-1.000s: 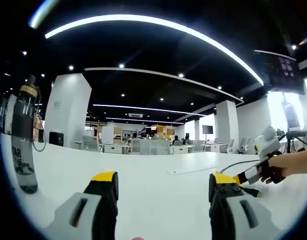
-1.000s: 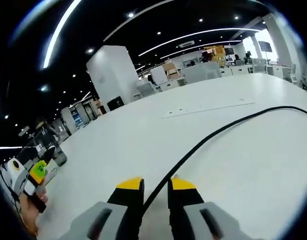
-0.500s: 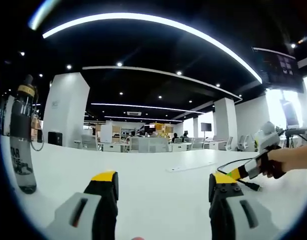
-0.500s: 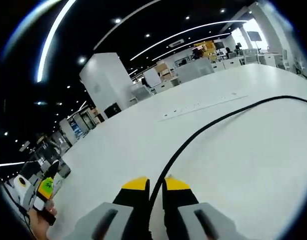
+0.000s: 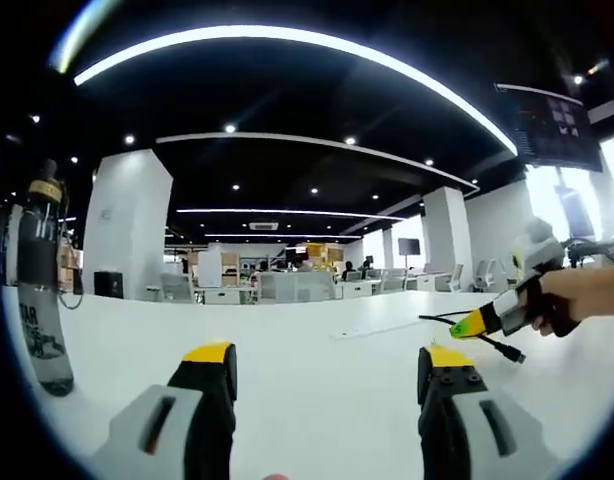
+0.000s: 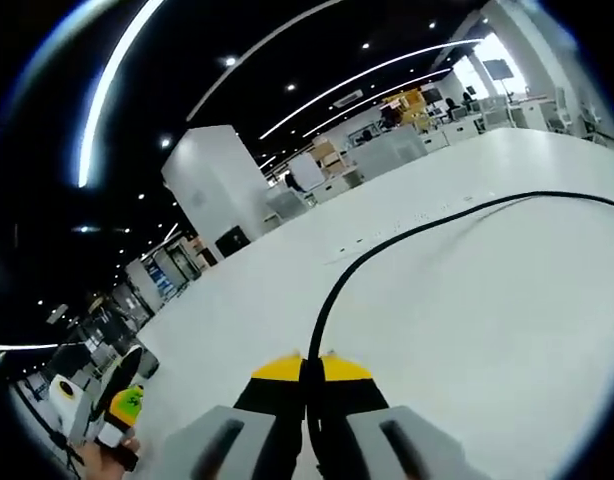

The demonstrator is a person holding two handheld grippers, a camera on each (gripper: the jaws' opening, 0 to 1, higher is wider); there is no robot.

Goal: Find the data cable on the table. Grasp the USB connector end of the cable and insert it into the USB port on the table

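My right gripper (image 6: 309, 368) is clamped on the black cable (image 6: 313, 335), the yellow tips pressed together with the cord pinched between them. In the right gripper view the cable rises straight out of the tips, bends to the right and runs in a long curve over the white table (image 6: 507, 330) to the far right side. Along that curve it passes a flat white strip (image 6: 412, 217) lying on the table (its sockets are too small for me to tell which is the USB port).

My left gripper (image 5: 327, 358) holds nothing; its two tips stand wide apart over bare table. In the left gripper view the right gripper comes in from the right side, held in my hand (image 5: 555, 303) and lifted off the table. A short end of the cable sticks out past its tips and slants down toward the table, with a loop of cord behind it. The strip lies well beyond my left tips, between them and the right gripper. A dark bottle (image 5: 39, 290) stands upright at the far left edge.
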